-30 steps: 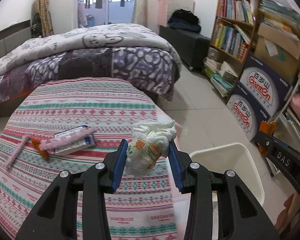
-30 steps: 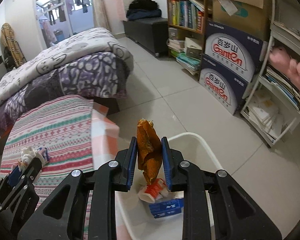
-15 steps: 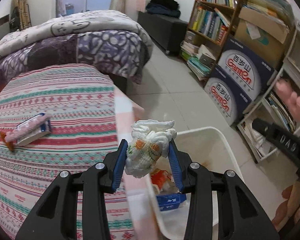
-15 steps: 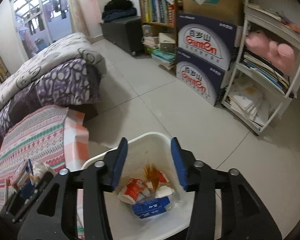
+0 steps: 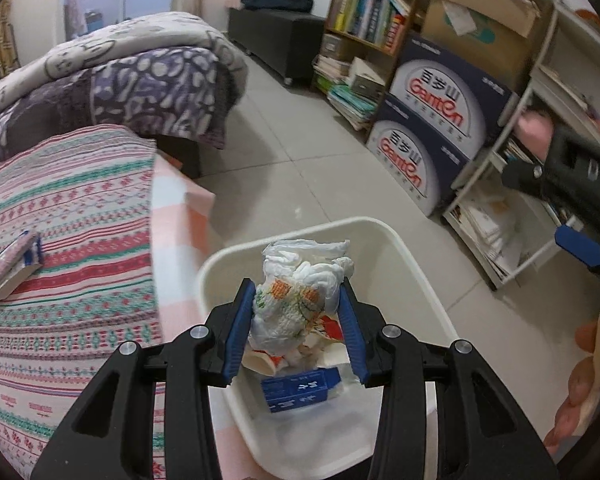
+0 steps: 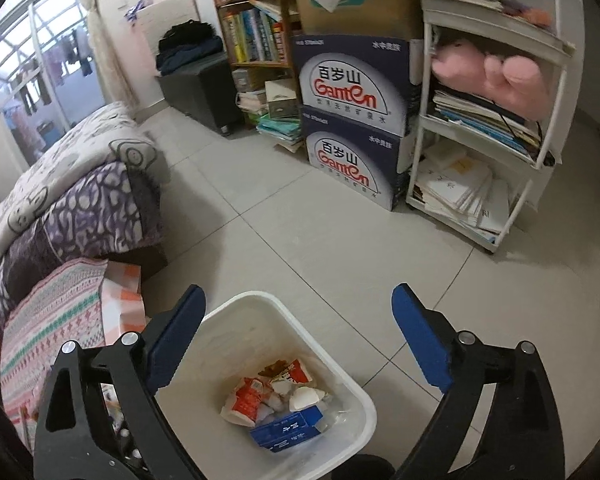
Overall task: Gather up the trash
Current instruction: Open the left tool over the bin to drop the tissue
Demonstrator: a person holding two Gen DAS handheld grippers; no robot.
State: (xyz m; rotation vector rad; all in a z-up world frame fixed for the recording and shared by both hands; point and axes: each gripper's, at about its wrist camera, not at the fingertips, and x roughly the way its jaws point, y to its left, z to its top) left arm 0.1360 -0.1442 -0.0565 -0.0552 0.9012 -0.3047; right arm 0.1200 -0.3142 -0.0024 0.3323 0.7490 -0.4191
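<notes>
One bin [image 6: 352,396], two Ganten boxes [image 6: 352,80], one crumpled wad [image 5: 300,292].

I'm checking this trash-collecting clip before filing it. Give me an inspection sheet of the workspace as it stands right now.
Surface: striped bedspread beside a tiled floor.
Job's things: white bin on the floor, holding a blue carton and red-and-white wrappers; crumpled tissue wad above the bin.
Clutter: small box lying on the bedspread.
Grippers: left gripper shut on the tissue wad; right gripper open over the bin, jaws just opened wide, nothing between them.
Cables: nothing seen.
Surroundings: bed with patterned quilt, bookshelf, two stacked Ganten cartons, white rack with papers and a pink plush toy.
</notes>
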